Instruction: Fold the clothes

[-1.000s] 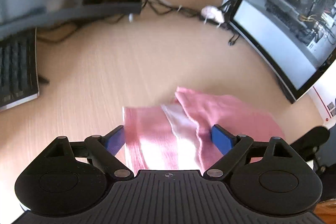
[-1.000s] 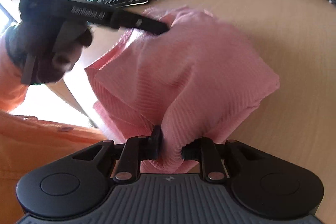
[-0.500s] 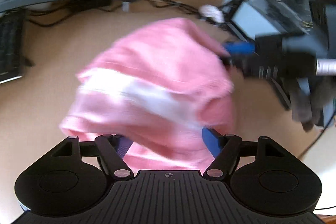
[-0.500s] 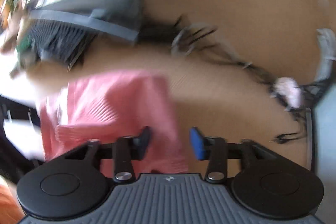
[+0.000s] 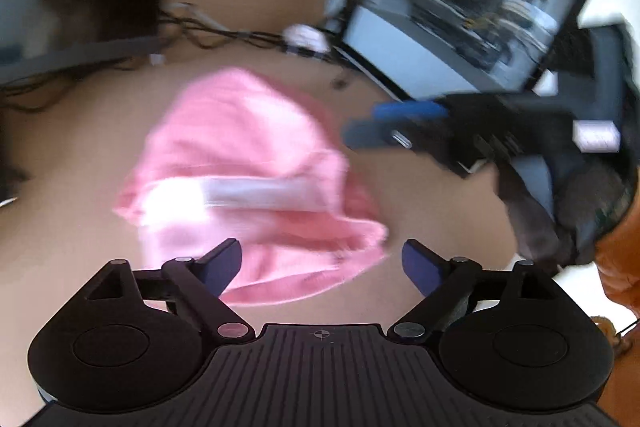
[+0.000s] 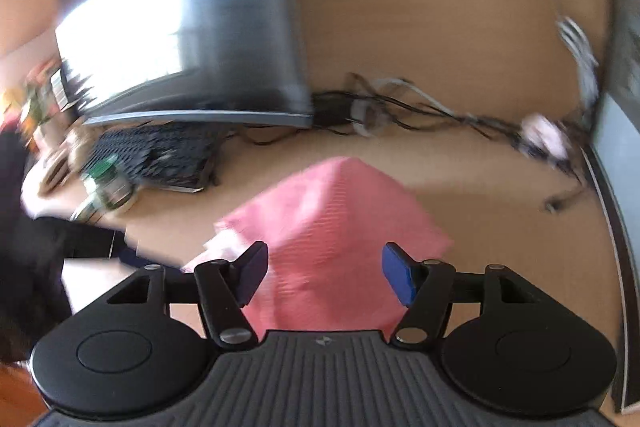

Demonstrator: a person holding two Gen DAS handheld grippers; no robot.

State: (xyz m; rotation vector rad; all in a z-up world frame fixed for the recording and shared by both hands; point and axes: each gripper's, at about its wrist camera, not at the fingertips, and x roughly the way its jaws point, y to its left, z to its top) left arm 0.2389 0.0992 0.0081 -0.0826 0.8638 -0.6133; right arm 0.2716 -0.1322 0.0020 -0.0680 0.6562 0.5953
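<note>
- Since a second ago your right gripper (image 6: 322,275) let go of the pink garment (image 5: 256,183); its jaws have just been opening, cloth loose between them.
- Left gripper (image 5: 322,267) has just been opening too, wide, holding nothing.
- Garment's bunched on the counter (image 5: 80,131), near both.

Left gripper (image 5: 322,263): black ribbed housing showing two round side discs, silver pivot screws, dark-blue pads (image 5: 420,267). Right gripper (image 6: 324,277): matching build, blue pads (image 6: 398,277). A dark glove (image 5: 536,223) and orange sleeve (image 5: 620,267) are showing beside it, blurred.
</note>
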